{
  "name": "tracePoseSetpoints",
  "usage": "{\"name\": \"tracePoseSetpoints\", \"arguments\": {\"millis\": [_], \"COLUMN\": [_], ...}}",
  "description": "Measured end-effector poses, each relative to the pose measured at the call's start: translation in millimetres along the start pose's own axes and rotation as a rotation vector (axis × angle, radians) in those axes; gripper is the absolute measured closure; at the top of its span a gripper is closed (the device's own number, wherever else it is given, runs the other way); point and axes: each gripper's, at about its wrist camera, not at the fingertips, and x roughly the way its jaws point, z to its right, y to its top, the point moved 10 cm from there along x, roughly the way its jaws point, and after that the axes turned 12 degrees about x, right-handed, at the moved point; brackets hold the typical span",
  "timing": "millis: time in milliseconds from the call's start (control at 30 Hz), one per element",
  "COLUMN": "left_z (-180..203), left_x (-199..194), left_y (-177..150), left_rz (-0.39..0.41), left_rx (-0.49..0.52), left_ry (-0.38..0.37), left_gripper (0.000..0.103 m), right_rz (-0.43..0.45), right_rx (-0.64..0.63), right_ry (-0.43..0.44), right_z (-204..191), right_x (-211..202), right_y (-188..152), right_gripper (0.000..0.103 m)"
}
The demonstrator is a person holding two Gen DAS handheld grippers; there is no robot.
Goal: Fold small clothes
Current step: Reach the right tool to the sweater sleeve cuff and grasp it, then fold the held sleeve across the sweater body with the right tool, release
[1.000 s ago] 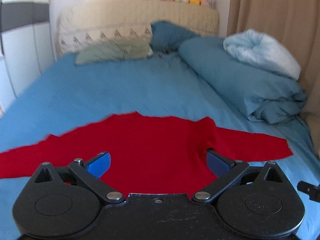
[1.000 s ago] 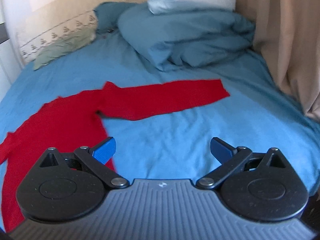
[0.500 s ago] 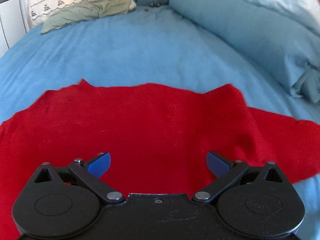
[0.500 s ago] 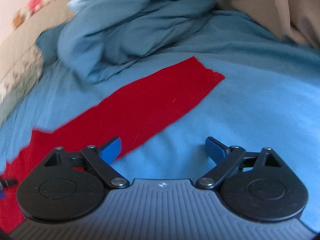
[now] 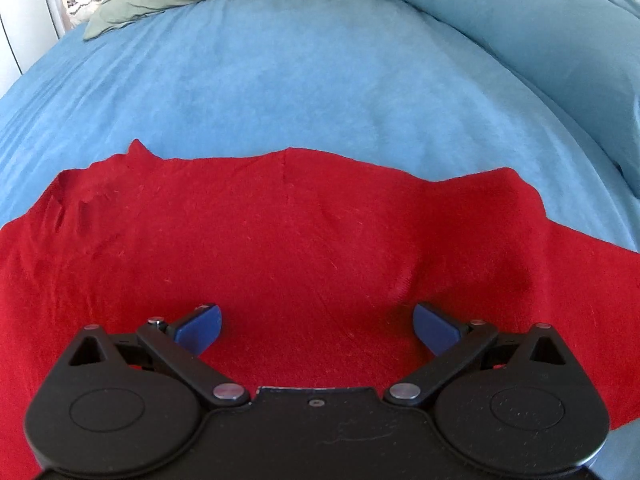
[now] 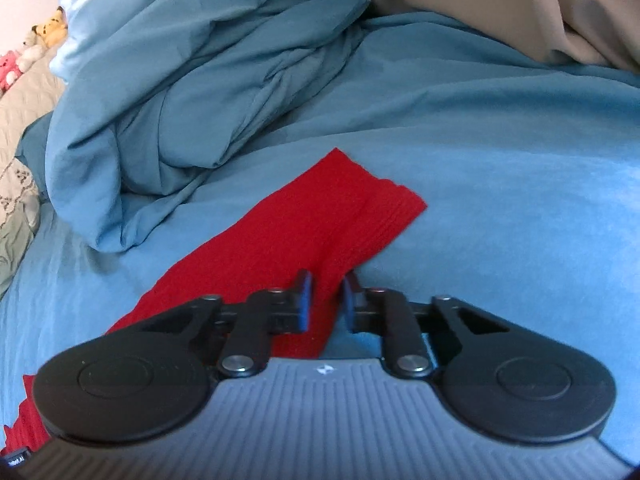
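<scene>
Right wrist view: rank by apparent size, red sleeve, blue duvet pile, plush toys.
1. blue duvet pile
2. red sleeve, though nearness to the camera inflates it
3. plush toys, small at the far left edge; distance shrinks them

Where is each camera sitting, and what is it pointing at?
Left wrist camera: sits on the left gripper, tilted down over the red sweater body, looking up the blue bed; its open blue fingers show.
Right wrist camera: sits on the right gripper, aimed along the sweater's sleeve toward the bunched duvet; the gripper is shut on the sleeve, having just closed.
Both views share the red sweater and the blue bed.
</scene>
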Motion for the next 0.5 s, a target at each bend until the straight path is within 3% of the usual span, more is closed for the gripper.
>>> {"name": "tracePoseSetpoints", "arguments": {"millis": [100,167,300,400,500], "left_z": [-6.0,-17.1,-58.8,-101.5,-150.5], "left_x": [-2.5,-10.0,-47.9,-80.2,-106.7], "left_y": [1.1,4.2,10.8,7.4,-10.9], "left_rz": [-0.022,-0.020,0.070,0.124,0.174], "left_rx": [0.024,0.034,0.067,0.050,-0.004], "left_ry": [-0.007,0.017,0.088,0.113,0.129], "left_gripper": [0.000,0.000,0.000,0.000,0.000], "right_rz": [0.011,0.027,0.034,-0.005,-0.095], "right_rx": [-0.040,-0.075,-0.194,-0.324,-0.483], "right_ry": [0.031,0.102,0.306,0.510,0.691], "right_z": [-19.8,-49.0,-136.6,-221.8,-295.2], "right_x": [-14.5,-33.3,-79.5,-118.2,-149.9], "right_y": [4.9,9.6,-1.6,-45.4,-126.6], "right_gripper": [0.081,0.081,0.081,0.081,0.081]}}
